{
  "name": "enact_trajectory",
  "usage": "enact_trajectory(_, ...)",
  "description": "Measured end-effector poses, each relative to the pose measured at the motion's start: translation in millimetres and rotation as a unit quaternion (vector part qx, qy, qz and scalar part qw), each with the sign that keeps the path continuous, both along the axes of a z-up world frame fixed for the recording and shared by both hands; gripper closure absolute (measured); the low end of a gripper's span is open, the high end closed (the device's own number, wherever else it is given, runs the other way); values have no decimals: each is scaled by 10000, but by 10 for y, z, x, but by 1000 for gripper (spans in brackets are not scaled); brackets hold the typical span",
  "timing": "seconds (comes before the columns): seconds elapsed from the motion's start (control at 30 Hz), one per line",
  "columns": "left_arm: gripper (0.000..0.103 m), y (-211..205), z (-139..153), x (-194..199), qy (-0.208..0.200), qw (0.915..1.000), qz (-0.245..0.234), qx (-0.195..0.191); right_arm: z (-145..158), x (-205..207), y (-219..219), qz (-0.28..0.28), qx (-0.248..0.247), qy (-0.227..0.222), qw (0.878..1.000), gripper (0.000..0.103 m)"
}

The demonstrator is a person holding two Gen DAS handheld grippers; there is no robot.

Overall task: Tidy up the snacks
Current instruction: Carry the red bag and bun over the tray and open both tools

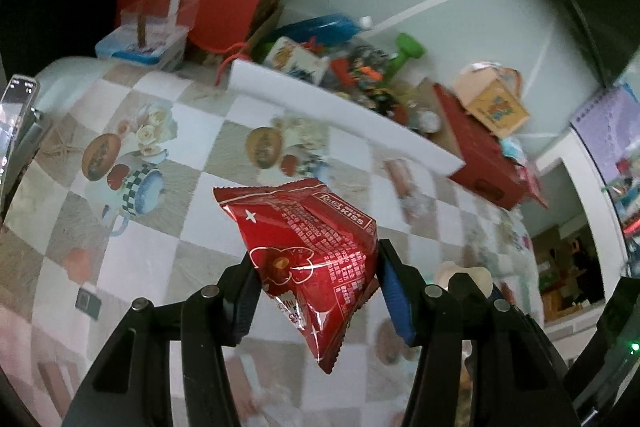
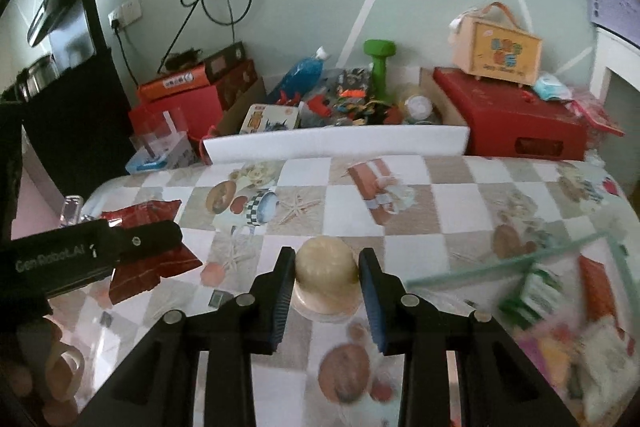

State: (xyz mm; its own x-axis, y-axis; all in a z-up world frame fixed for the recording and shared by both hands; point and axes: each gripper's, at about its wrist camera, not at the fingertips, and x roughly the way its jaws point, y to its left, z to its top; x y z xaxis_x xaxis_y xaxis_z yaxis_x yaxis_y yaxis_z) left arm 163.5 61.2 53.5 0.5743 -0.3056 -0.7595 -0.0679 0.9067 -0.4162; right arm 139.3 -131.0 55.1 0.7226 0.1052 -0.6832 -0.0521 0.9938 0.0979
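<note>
**Red packet aloft, pudding cup pinched**

Spread across both views: a counter under a checked cloth printed with teapots, starfish and fruit. Blurred at the right edge of the right wrist view, so hard to read: a clear-walled container with a greenish rim, holding several packets whose labels cannot be made out. Behind a white board at the counter's back edge, a jumble of clutter, mostly too small to name; recognisable among it a red box carrying a yellow carry-case, a green dumbbell, and stacked red and orange cartons at the far left.

Left tongs tilted, held above the cloth, pinching a red foil snack packet at its middle; packet hanging clear of the counter, crimped lower end dangling between the fingers. Seen also from the right wrist view at left, partly hidden behind the black gripper body.

Right tongs level and low over the counter, closed against the sides of a pale yellow pudding cup. Cup's base hidden by its own rim; resting or lifted, impossible to tell.
</note>
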Motion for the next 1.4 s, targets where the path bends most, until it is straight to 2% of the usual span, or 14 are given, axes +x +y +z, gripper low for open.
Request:
enact_trajectory(0.27,47,-392,285,-398,-304,9983,-492,-12,301,-517,-419,-449,14,-122,9989,68)
enact_trajectory(0.57,47,-756,232,-723,-252,9952,-945,8,368,-948,-941,-965,110,-128,9952,68)
enact_trajectory(0.77,47,-1128,194,-790,-321,9895,-1404,135,315,-1089,-1321,-1278,156,-120,9916,68)
enact_trajectory(1.07,47,-1743,-134,-848,42,9773,-2105,256,94,-1131,-1622,-1463,339,132,9886,68)
enact_trajectory(1.4,47,-2036,-451,-902,350,9692,-2404,398,-110,-1074,-1689,-1459,420,375,9877,68)
